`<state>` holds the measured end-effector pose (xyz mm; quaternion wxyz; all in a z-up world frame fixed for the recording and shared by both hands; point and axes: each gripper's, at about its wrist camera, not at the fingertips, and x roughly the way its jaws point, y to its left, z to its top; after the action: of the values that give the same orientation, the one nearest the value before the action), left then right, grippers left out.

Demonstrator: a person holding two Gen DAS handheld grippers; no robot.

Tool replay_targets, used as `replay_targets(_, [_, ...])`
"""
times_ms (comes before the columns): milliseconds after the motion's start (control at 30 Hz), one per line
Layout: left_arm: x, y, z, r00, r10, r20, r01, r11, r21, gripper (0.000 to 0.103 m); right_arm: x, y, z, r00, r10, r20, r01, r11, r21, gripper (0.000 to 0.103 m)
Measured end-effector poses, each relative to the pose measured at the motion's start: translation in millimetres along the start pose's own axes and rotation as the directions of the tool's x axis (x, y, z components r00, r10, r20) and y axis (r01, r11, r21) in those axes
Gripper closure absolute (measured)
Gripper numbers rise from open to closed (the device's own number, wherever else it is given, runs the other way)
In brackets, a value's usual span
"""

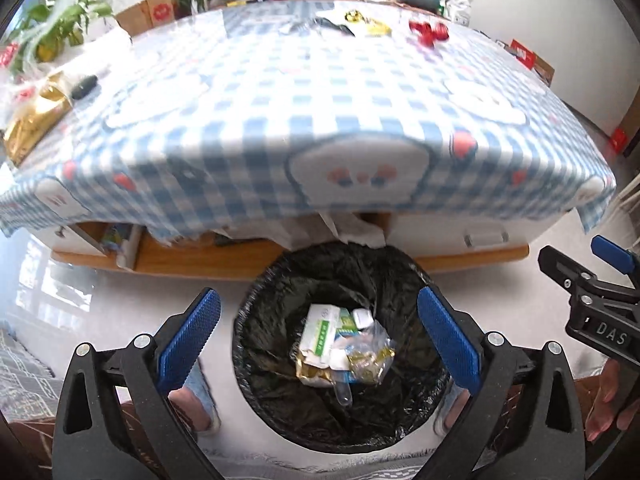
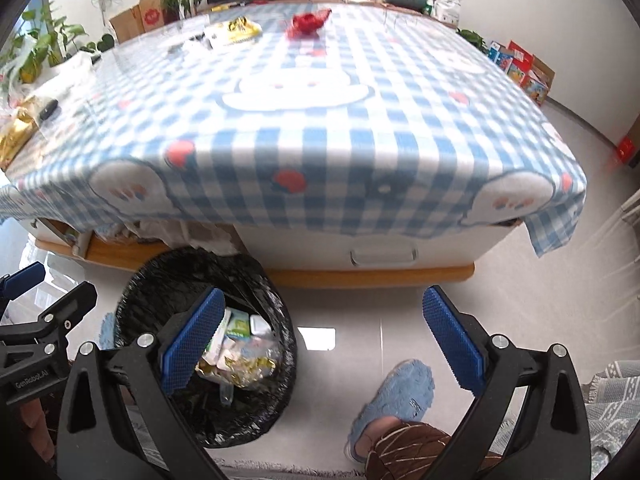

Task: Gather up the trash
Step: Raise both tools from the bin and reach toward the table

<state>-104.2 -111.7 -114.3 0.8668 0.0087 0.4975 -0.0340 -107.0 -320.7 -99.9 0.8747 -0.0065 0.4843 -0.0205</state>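
The bench (image 1: 280,92), checked cloth over it, is carrying what may be wrappers, blurred, far back. The black-lined bin (image 1: 280,400) is sitting before it, holding trash (image 1: 344,344). The left hand-held gripper (image 1: 320,332) is hanging wide open above it, empty; the right hand-held gripper (image 2: 320,340) is gaping empty too.

From my feed, the low table in its blue-and-white checked cloth (image 2: 320,128) carries a crumpled red wrapper (image 2: 306,22) at 12 o'clock, a yellow-white packet (image 2: 234,32) at 11, and a gold foil bag (image 2: 16,136) at 9.
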Motion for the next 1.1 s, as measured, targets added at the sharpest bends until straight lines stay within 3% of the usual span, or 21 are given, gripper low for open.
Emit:
replay_targets(200, [-21.9,7.2,18.9,0.998,0.025,0.057,-0.025,1.000,-0.005,0.006,-19.6,-1.1,18.8,0.998,0.002,0.060,-0.004,1.000,0.023,0.008])
replay_targets(567, [-33.0,12.2,70.6,0.997,0.017,0.078,-0.015,1.000,-0.026,0.006,-40.8,-9.8,74.5,0.989,-0.012,0.149,0.003,0.998,0.064,0.008])
replay_targets(1100, [-22.8,12.5,159.0,0.993,0.006,0.122,-0.004,1.000,-0.018,0.006,-28.0,-2.6,148.5,0.980,-0.005,0.198,-0.001,1.000,0.029,0.010])
